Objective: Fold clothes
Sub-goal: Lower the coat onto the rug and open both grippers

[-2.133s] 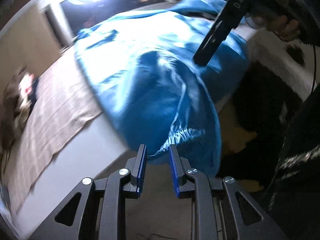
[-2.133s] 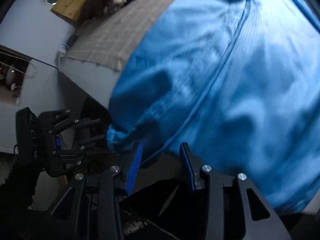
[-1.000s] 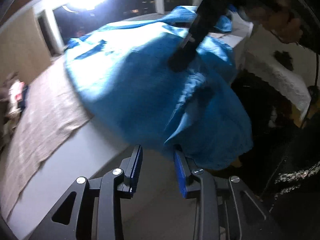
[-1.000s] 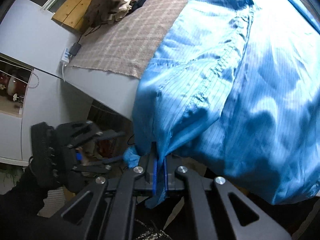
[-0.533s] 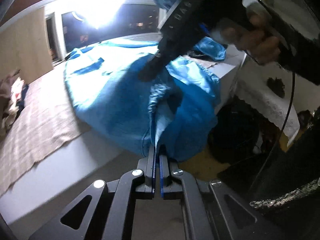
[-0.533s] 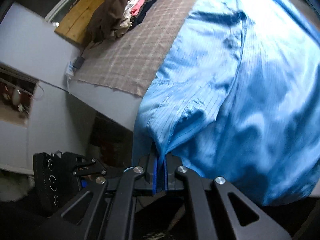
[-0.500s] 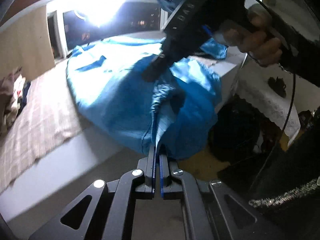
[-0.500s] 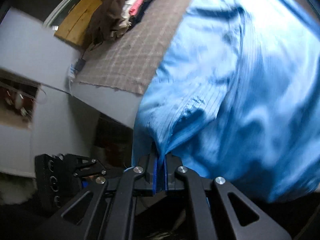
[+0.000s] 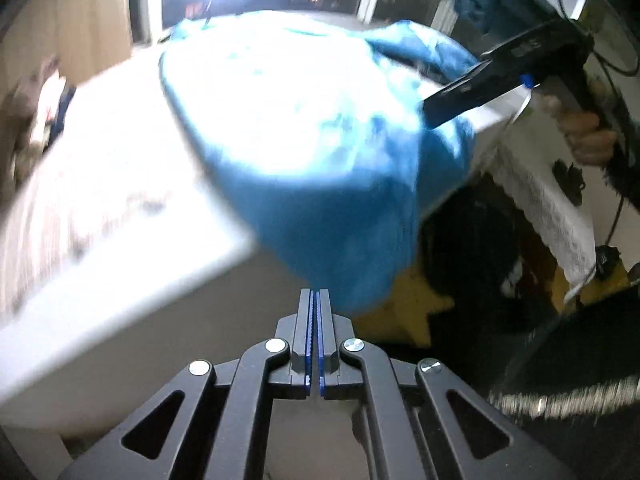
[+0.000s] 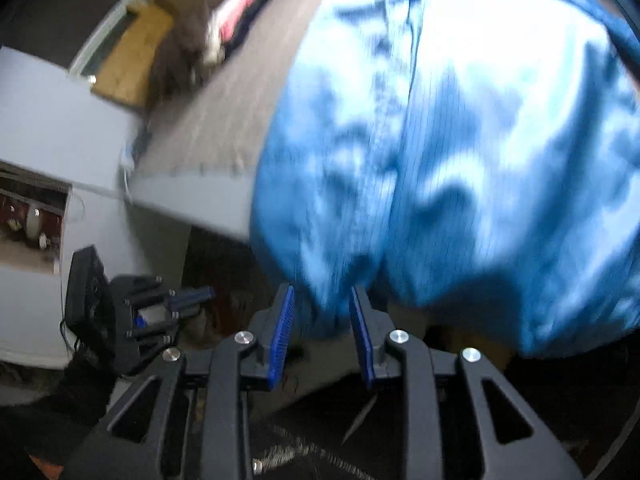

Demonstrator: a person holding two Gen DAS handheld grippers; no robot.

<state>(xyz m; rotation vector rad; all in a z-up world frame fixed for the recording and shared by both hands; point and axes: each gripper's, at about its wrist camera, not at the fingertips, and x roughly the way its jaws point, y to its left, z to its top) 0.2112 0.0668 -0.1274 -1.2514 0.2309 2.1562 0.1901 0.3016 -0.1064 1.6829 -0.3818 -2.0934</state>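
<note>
Right gripper (image 10: 320, 320) is opening and releasing the blue garment's (image 10: 460, 140) hem, loose between its pads, while left gripper (image 9: 314, 308), now closed empty, is hovering below cloth draping the bed (image 9: 100, 264) edge: a regrasp looks due.

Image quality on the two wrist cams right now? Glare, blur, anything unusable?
Left wrist: lamp glare blows out the top of the blue garment and the bed edge; motion blur throughout, only the left claw is sharp. Right wrist: heavy motion smear on the fabric and clothes pile, overexposed upper right; right claw stays crisp.
</note>
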